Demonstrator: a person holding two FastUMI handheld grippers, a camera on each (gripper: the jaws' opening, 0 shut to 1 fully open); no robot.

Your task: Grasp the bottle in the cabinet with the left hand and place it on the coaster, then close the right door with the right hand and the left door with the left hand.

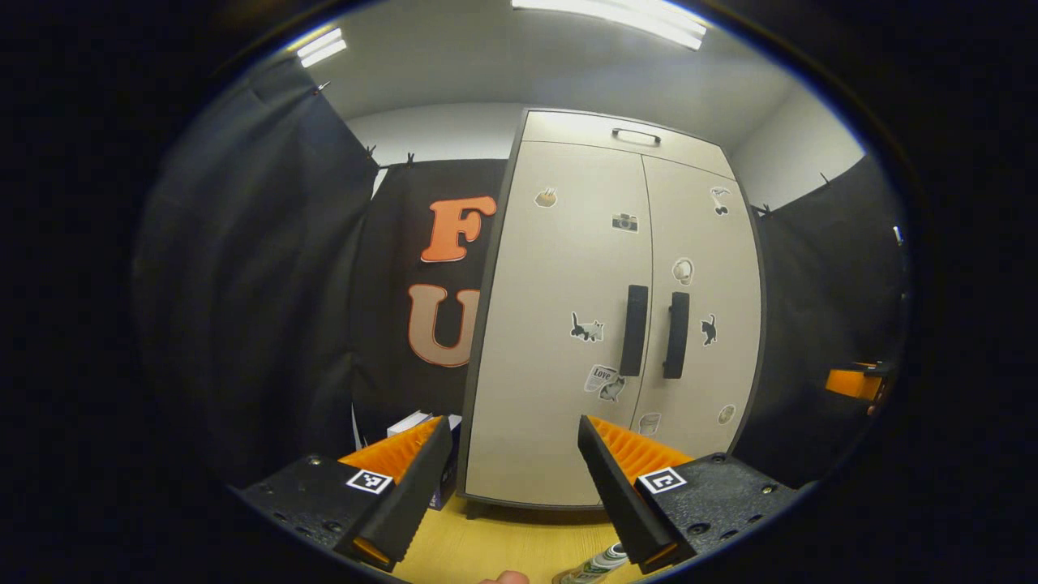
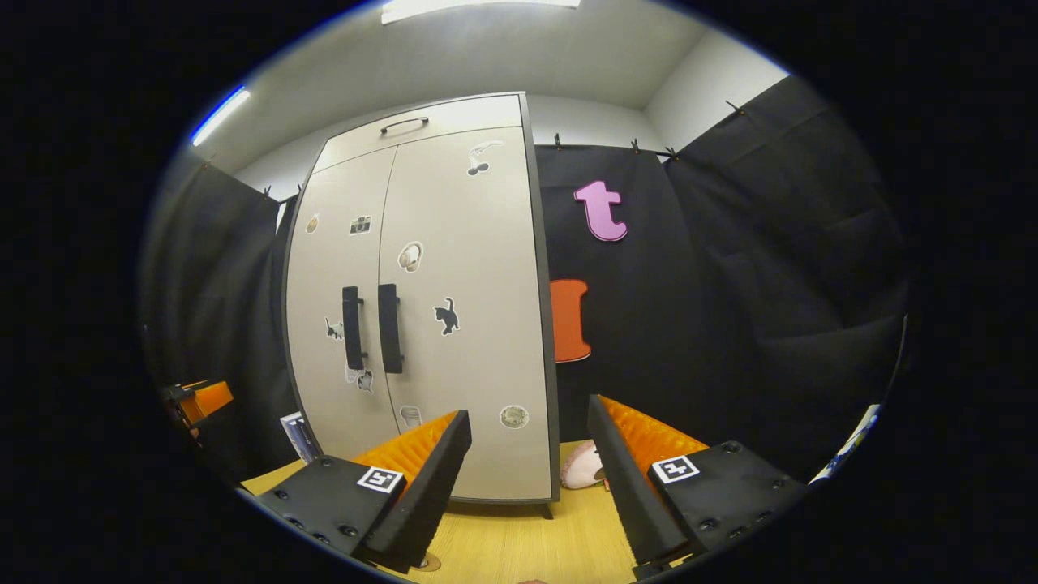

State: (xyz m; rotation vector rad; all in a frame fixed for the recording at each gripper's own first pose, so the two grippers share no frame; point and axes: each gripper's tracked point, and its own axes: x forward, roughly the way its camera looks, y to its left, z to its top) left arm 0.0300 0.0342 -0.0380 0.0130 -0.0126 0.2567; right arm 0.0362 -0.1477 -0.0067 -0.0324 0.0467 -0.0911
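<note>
Left gripper view shows the cabinet [image 1: 616, 324] ahead of the left hand-held gripper [image 1: 511, 487], both doors shut, so its contents are hidden. The left door [image 1: 559, 324] and right door [image 1: 701, 316] carry stickers and black handles [image 1: 633, 329]. This hand-held gripper stands open and empty. Just below its right finger, the bottle [image 1: 596, 565] lies cut off at the edge on the wooden surface [image 1: 503, 543]. Right gripper view shows the right hand-held gripper [image 2: 527, 495] open and empty before the same cabinet, a pinkish object [image 2: 581, 469], hard to identify, beyond its fingers.
</note>
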